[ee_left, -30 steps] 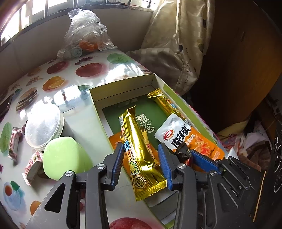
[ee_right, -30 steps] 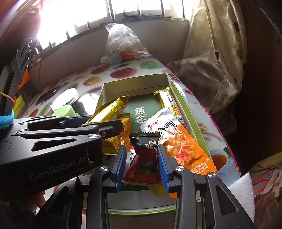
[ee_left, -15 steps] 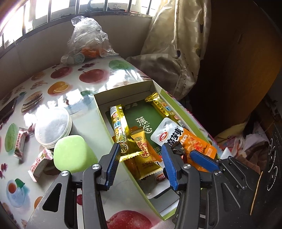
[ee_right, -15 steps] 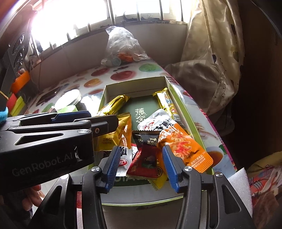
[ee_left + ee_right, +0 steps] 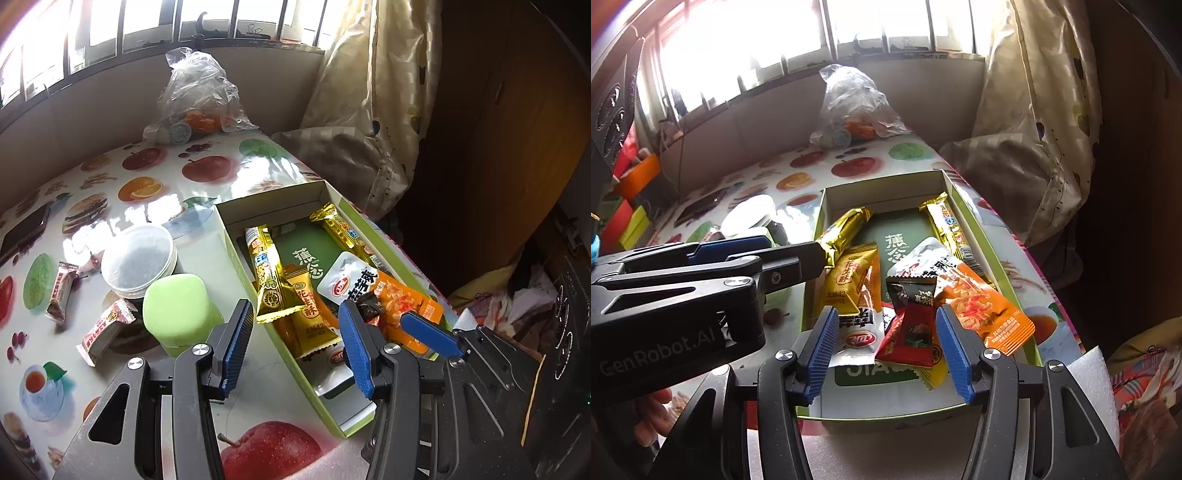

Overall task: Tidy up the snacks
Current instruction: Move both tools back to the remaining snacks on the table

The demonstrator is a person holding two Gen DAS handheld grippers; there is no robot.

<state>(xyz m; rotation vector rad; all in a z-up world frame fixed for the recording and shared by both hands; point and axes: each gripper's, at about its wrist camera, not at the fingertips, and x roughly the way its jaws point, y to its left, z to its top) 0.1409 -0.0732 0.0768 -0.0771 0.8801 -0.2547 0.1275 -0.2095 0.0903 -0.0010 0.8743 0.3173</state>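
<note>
A green cardboard box on the fruit-print table holds several snack packets. A gold bar lies at its left side, on an orange peanut-crisp packet. A red and black candy, an orange-white packet and a second gold bar lie to the right. My left gripper is open and empty above the box's left wall. My right gripper is open, straddling the red candy from above.
Two small pink-wrapped candies, a green block and a white-lidded jar stand left of the box. A clear plastic bag sits at the table's far end. A dark phone lies at the left edge.
My left gripper let go of the gold bar, which now lies in the box, and drew back and up. My right gripper opened wider and pulled back from the red candy.
</note>
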